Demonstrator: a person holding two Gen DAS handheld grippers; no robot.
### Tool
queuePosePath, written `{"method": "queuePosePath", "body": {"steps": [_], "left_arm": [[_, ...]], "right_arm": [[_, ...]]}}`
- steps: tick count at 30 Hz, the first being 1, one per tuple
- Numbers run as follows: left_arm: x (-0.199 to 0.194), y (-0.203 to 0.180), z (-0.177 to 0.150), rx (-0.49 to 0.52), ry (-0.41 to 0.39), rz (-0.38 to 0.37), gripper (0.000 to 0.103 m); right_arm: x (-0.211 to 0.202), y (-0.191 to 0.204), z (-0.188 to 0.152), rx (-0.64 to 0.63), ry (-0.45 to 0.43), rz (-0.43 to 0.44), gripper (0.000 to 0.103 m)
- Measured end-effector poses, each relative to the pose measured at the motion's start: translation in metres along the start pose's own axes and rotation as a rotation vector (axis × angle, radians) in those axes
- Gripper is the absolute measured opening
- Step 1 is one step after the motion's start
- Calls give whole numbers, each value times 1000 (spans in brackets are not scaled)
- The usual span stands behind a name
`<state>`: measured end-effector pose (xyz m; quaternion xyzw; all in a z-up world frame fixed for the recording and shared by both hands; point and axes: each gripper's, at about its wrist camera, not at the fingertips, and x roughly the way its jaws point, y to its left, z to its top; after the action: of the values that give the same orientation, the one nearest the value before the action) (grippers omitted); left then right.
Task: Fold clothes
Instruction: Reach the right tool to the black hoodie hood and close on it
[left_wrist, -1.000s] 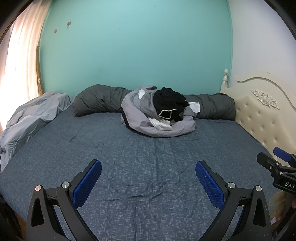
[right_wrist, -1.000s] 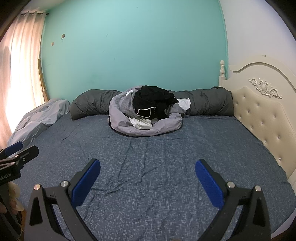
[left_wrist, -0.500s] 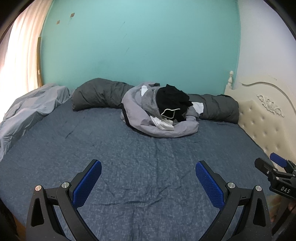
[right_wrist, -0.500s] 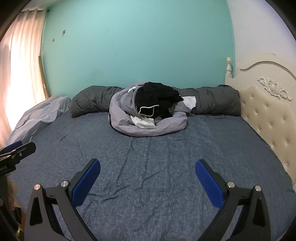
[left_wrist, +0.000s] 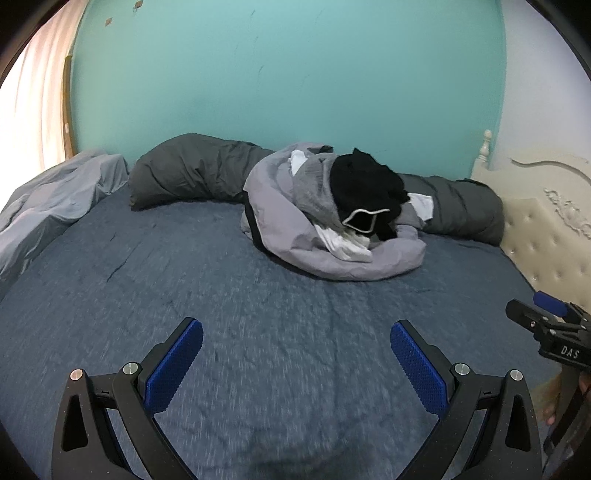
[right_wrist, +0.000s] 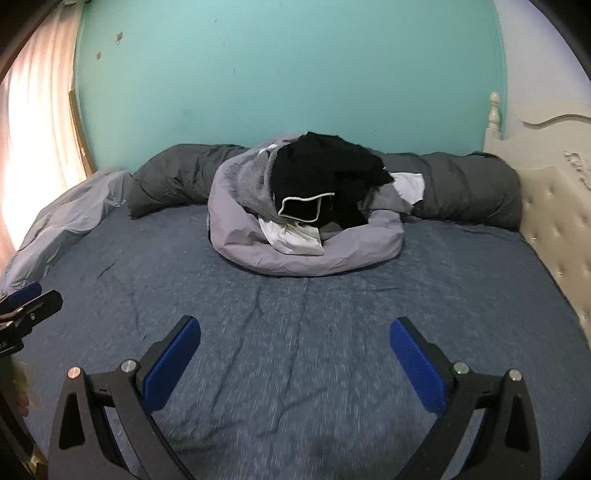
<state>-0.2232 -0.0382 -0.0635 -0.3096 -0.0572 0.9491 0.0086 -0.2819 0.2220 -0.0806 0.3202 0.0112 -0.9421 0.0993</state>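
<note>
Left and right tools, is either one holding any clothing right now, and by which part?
Nothing is held. The left tool and the right tool are both open over the bare blue bedsheet, short of the clothes pile.

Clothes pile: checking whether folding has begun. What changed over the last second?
Both grippers, left and right, advanced over the bed toward the clothes pile, which looms larger. Jaws open and empty throughout; pile untouched.
</note>
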Motion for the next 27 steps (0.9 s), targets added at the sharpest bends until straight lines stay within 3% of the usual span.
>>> {"method": "queuePosePath", "body": {"steps": [8, 13, 16, 18, 20, 23, 27], "left_arm": [[88, 15, 17, -5, 39, 6, 103], [136, 19, 23, -11, 70, -25, 103], [161, 20, 27, -12, 85, -46, 103], [175, 22, 29, -15, 84, -46, 103], [188, 26, 32, -20, 82, -41, 103], [204, 33, 38, -35, 82, -31, 103], [227, 41, 44, -40, 90, -14, 103]], "right_arm": [[101, -11, 32, 17, 47, 32, 103], [150, -16, 49, 42, 20, 39, 103], [182, -19, 59, 69, 53, 48, 102], [203, -15, 65, 50, 77, 56, 85], [219, -13, 71, 64, 77, 84, 84], [243, -11, 82, 97, 70, 108, 74], [271, -6, 96, 112, 48, 99, 70]]}}
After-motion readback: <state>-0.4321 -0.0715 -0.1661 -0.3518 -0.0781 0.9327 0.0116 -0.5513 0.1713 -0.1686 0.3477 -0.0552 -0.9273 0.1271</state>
